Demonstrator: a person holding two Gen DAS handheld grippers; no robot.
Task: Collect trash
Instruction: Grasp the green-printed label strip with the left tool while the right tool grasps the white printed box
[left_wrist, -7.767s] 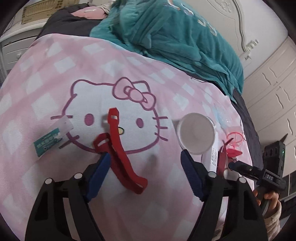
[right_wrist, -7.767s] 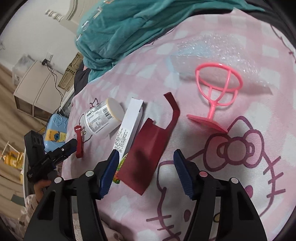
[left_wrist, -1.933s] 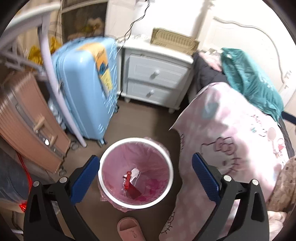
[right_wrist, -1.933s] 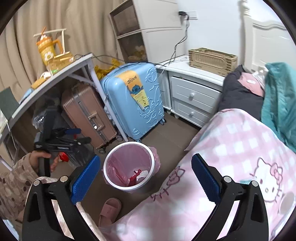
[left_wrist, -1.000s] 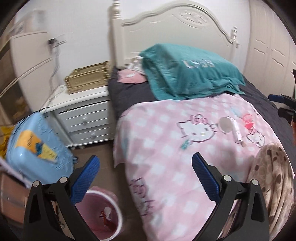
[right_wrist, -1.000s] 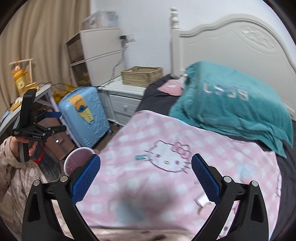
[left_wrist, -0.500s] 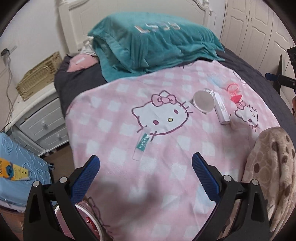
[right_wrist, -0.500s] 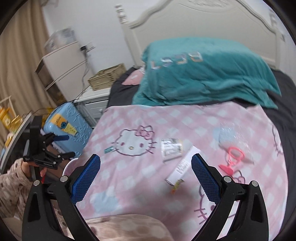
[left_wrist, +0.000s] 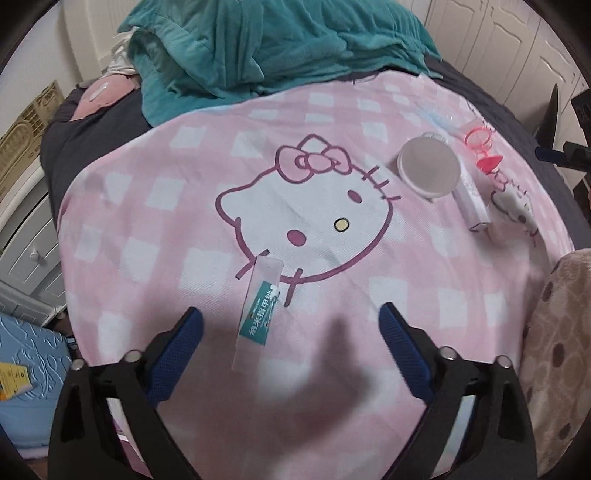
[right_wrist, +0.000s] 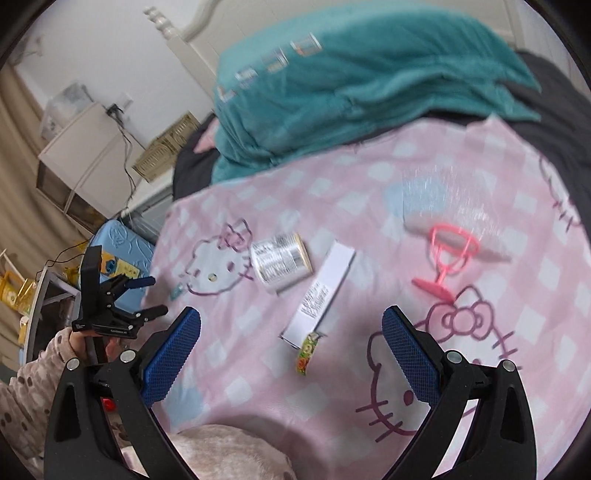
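Both hand-held grippers, left hand-held gripper (left_wrist: 290, 332) and right hand-held gripper (right_wrist: 291, 332), are back from the bin, wide open and empty, over the bed (left_wrist: 424, 266); the teal sachet (left_wrist: 258, 308) at 12 o'clock of the left, plus the white box (right_wrist: 319, 295), label-wrapped cup (right_wrist: 280, 262) and pink stand (right_wrist: 448, 260), remain uncollected.

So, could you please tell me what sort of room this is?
Most likely a bedroom: a bed with a pink Hello Kitty blanket, a teal pillow against a white headboard, and a white nightstand beside it.
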